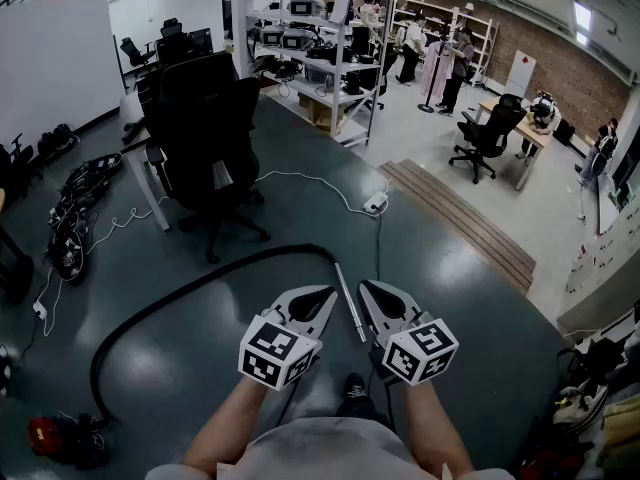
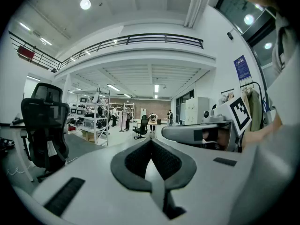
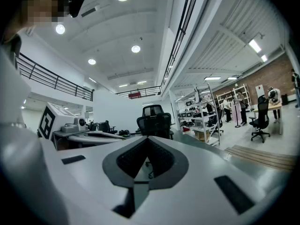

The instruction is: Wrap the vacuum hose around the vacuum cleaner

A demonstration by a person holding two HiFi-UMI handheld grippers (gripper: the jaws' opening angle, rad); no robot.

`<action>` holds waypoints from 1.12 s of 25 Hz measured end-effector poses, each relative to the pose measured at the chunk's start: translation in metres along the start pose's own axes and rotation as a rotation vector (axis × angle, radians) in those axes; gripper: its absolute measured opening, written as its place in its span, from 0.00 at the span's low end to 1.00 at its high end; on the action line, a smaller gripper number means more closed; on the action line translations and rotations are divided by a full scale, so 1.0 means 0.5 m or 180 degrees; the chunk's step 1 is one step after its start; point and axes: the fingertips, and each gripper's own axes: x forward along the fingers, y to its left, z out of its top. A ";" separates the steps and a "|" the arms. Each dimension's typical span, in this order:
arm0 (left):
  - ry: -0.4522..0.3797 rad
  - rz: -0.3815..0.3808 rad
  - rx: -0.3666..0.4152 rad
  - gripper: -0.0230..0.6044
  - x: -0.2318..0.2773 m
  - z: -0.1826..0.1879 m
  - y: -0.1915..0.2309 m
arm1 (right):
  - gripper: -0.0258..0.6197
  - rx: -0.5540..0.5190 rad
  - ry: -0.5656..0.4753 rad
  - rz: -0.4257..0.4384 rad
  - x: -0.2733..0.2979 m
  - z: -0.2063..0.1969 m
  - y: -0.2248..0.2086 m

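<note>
Vacuum hose (image 1: 200,283) lies on the dark floor (image 1: 450,298) in a big curve. It starts low on your left, by a red and dark thing (image 1: 50,436) that looks like the vacuum cleaner. It bends round in front of you and ends in a shiny metal tube (image 1: 350,303). The tube lies just ahead of your shoes, under the two tongs.

Your left gripper (image 1: 328,291) is squeezed tight with nothing in it. Your right gripper (image 1: 366,287) is squeezed tight too, and it is also empty. Both are up in the air, side by side, not touching the hose.

I think you have not started the wrapping yet. First open one set of jaws wide. Then bend down and take the hose, or the tube, across its round side. Pinch it in the middle of the pads so it does not slip out. Walk it over to the cleaner slowly. Keep the loops neat and close. Mind the black chair (image 1: 205,128), so the hose does not catch on its legs.
</note>
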 end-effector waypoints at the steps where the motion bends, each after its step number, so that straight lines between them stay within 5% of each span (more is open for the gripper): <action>1: 0.0001 -0.0004 0.0001 0.05 0.000 -0.001 0.002 | 0.05 0.0010 0.0002 -0.0002 0.003 -0.001 0.000; 28: 0.0081 0.0016 0.0087 0.05 0.006 -0.014 0.090 | 0.05 -0.0010 0.0085 -0.0113 0.080 -0.008 -0.014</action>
